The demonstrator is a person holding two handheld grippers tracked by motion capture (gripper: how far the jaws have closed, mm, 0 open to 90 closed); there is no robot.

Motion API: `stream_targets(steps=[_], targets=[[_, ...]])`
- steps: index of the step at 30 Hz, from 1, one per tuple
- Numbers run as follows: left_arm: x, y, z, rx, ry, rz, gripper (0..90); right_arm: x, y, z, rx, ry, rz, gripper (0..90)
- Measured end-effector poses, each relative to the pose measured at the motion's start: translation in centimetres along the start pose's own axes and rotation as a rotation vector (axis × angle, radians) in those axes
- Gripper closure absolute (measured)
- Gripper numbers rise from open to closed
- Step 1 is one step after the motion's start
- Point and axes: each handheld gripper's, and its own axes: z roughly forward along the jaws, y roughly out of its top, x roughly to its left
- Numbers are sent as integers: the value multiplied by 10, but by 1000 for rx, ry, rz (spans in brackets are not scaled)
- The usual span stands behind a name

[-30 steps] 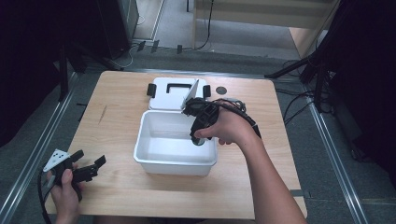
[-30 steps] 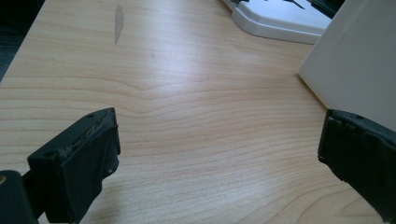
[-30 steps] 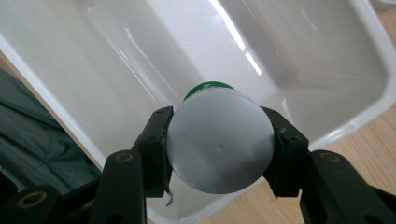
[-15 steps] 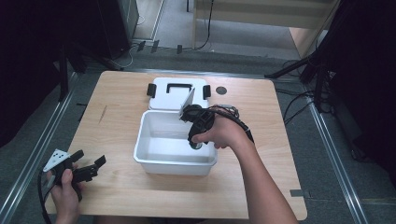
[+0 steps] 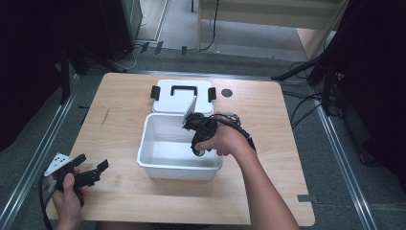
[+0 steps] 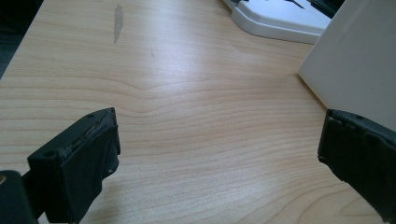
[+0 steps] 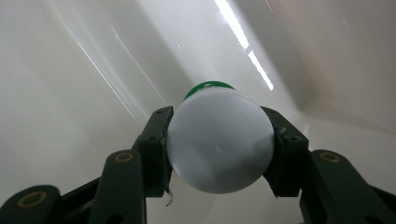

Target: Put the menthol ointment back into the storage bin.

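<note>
So the wooden table (image 5: 119,115) has a white plastic bin (image 5: 158,165) sitting roughly in the middle, and its lid (image 5: 182,98) with the black handle and clips lies flat just behind it, so the opening-up part looks done. What's going on now is the loading: the right gripper (image 7: 219,149) is down inside the bin, jaws pinched on either side of a small white bottle (image 7: 219,142) with a green bit at its far end. I'd say the job is about halfway, since the bottle is in the bin's space but not let go of yet, and the lid would need to go back on after that, if that's the plan.

The left gripper (image 5: 84,175) sits off near the table's front left corner, jaws spread wide with nothing between them, just bare wood in its own view.

Stuff I can't make out: whether the bottle touches the bin floor, because the hand (image 5: 222,141) covers it from above. The green part is mostly hidden behind the white body, so cap or label, no idea.
</note>
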Motion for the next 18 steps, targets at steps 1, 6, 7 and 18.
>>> stream_targets(steps=[1, 6, 7, 18], targets=[[0, 0, 0, -1, 0, 0, 0, -1, 0, 3, 4, -3, 0, 515], [0, 0, 0, 1, 0, 0, 0, -2, -1, 9, 6, 0, -4, 515], [0, 0, 0, 1, 1, 0, 0, -2, -1, 10, 10, 0, -3, 515], [0, 0, 0, 2, 0, 0, 0, -2, -2, 24, 25, 6, -5, 515]])
